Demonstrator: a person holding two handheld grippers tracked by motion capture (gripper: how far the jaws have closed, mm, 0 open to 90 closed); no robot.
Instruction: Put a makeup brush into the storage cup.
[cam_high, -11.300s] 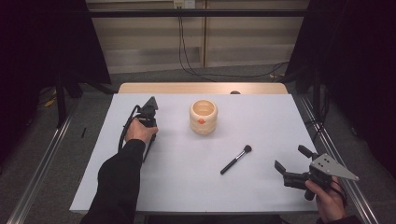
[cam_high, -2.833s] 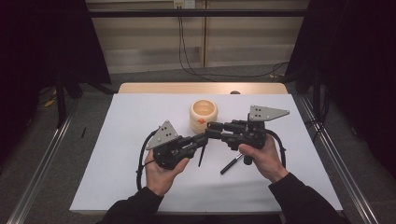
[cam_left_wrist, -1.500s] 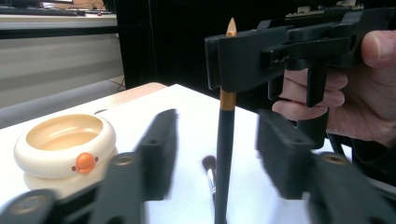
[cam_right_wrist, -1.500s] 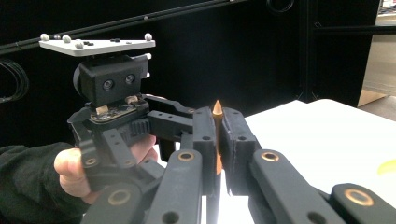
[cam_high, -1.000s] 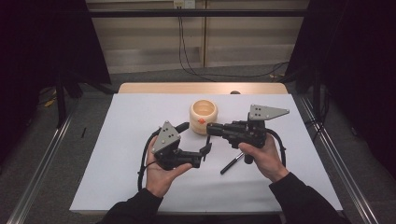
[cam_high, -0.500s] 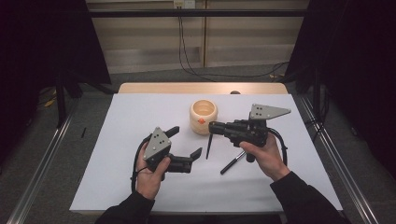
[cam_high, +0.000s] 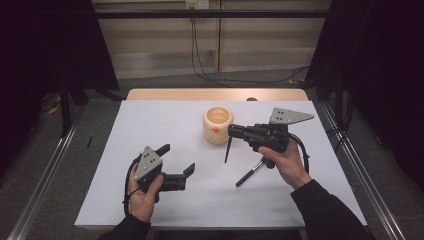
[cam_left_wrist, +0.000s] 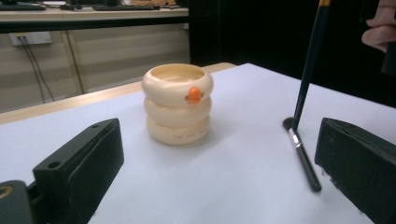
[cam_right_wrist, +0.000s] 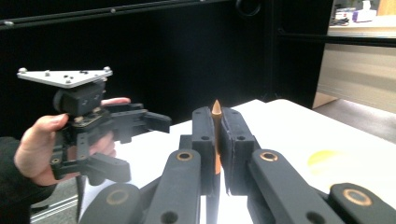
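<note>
My right gripper (cam_high: 233, 131) hovers over the table just right of a cream ringed holder (cam_high: 218, 125) with an orange dot, jaws pointing left. It is shut on a thin dark brush (cam_high: 227, 150) that hangs down, its lower end just above the table. In the right gripper view the jaws (cam_right_wrist: 216, 135) clamp the brush's copper pointed end (cam_right_wrist: 215, 108). My left gripper (cam_high: 176, 159) sits low at the front left, open and empty. In the left gripper view its jaws frame the holder (cam_left_wrist: 177, 102), the hanging brush (cam_left_wrist: 308, 65) and a second brush (cam_left_wrist: 303, 154) lying flat.
The second brush (cam_high: 251, 172) lies on the white table (cam_high: 150, 120) below my right hand. A wooden strip (cam_high: 175, 94) runs along the far edge. Metal rails flank the table on both sides. The left gripper (cam_right_wrist: 93, 135) shows in a hand, apart from the right jaws.
My left gripper has drawn away from the right one, moving left, nearer and lower, with its jaws open and empty. The right gripper has stayed put with the brush.
</note>
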